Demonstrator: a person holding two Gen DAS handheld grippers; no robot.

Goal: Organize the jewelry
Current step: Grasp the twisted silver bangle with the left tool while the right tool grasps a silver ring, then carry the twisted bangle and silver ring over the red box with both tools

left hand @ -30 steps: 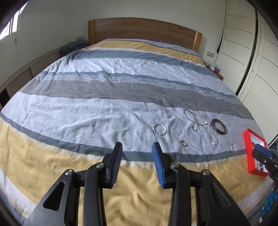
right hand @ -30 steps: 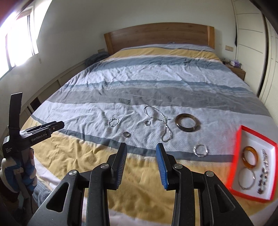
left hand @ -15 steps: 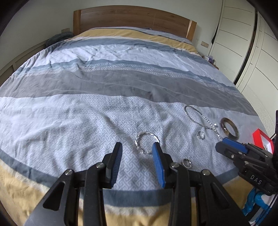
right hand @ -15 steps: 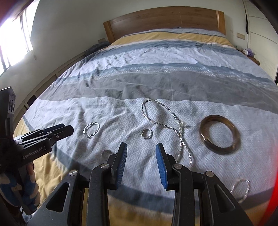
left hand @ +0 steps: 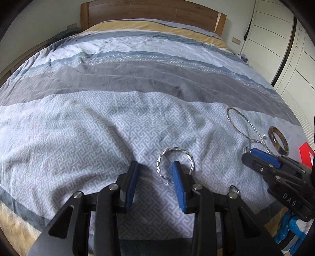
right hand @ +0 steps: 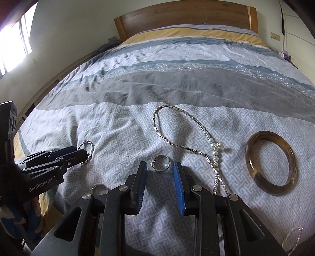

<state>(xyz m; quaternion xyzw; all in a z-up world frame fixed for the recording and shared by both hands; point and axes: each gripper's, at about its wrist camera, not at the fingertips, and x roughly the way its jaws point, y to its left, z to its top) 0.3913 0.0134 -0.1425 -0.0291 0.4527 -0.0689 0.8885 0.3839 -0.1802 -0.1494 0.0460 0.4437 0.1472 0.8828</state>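
this is a bedroom in a home. a wide bed fills nearly all of both views, made up with a striped duvet cover in bands of grey, blue, patterned white and mustard yellow. a wooden headboard stands against a plain pale wall at the far end. to the right runs a tall white fitted wardrobe with dark seams between its doors, and a wall switch plate sits beside the headboard. daylight comes through a window on the left, above a low ledge along the bedside.
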